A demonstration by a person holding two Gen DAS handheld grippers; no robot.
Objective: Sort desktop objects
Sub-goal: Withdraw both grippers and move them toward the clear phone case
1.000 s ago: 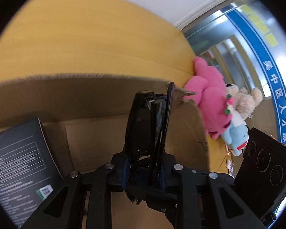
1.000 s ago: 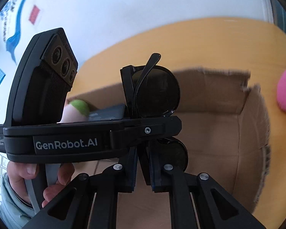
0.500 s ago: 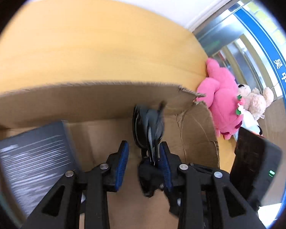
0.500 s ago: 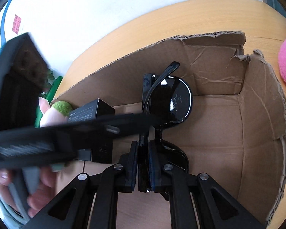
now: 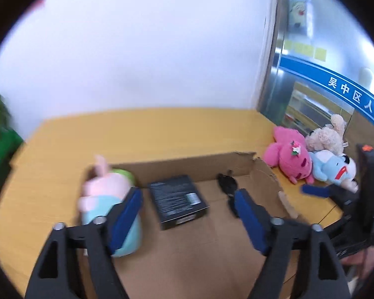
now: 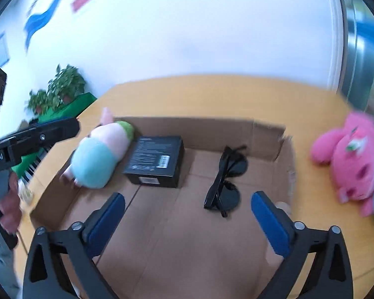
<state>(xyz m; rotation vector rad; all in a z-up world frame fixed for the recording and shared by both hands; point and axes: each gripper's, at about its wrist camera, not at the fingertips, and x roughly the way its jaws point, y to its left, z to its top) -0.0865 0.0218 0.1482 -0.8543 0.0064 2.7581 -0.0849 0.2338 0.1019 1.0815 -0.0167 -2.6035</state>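
Note:
Black folded sunglasses [image 6: 225, 179] lie on the floor of an open cardboard box [image 6: 269, 134], near its right wall; they also show in the left wrist view [image 5: 227, 184]. A black carton [image 6: 154, 164] and a pink pig plush in pale blue [image 6: 97, 157] lie in the box to the left. My right gripper [image 6: 187, 214] is open and empty, above the box's near part. My left gripper [image 5: 188, 209] is open and empty above the box [image 5: 261, 172], with the black carton [image 5: 178, 204] and pig plush [image 5: 107, 196] seen between and beside its fingers.
A pink plush [image 6: 351, 159], a beige plush [image 5: 326, 137] and a pale blue plush [image 5: 334, 169] lie on the yellow table [image 6: 212, 94] right of the box. Potted plants [image 6: 57, 89] stand far left. A white wall is behind the table.
Both grippers have let go of the sunglasses, opened wide and pulled back and up. The sunglasses now lie in the box.

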